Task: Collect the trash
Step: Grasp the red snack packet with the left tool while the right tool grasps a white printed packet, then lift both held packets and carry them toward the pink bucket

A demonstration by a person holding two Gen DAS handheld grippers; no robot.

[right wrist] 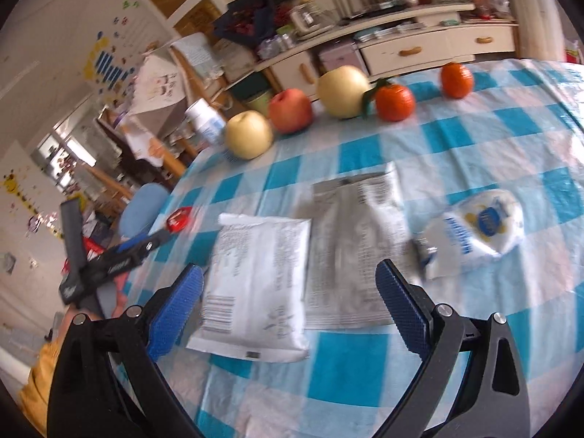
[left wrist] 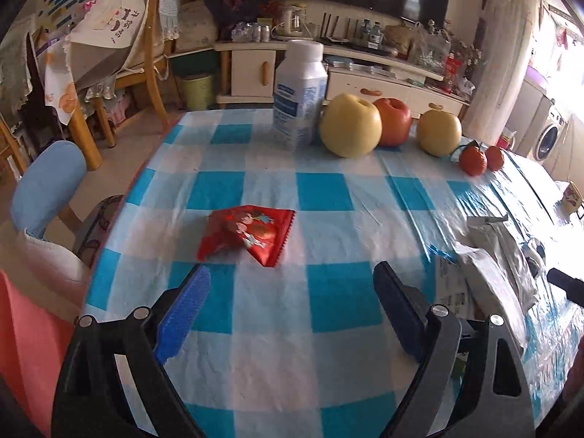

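Both wrist views low over checkered table (left wrist: 328, 197), facing fruit row (right wrist: 343, 91).

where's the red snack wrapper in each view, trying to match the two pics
Left wrist view: the red snack wrapper lies flat on the checked tablecloth, centre-left, just ahead of the open left claw.
Right wrist view: only a small red patch at the table's left edge, beyond the left claw; blurred, probably the same wrapper.
Shared landmark: the red apple between two yellow pears.
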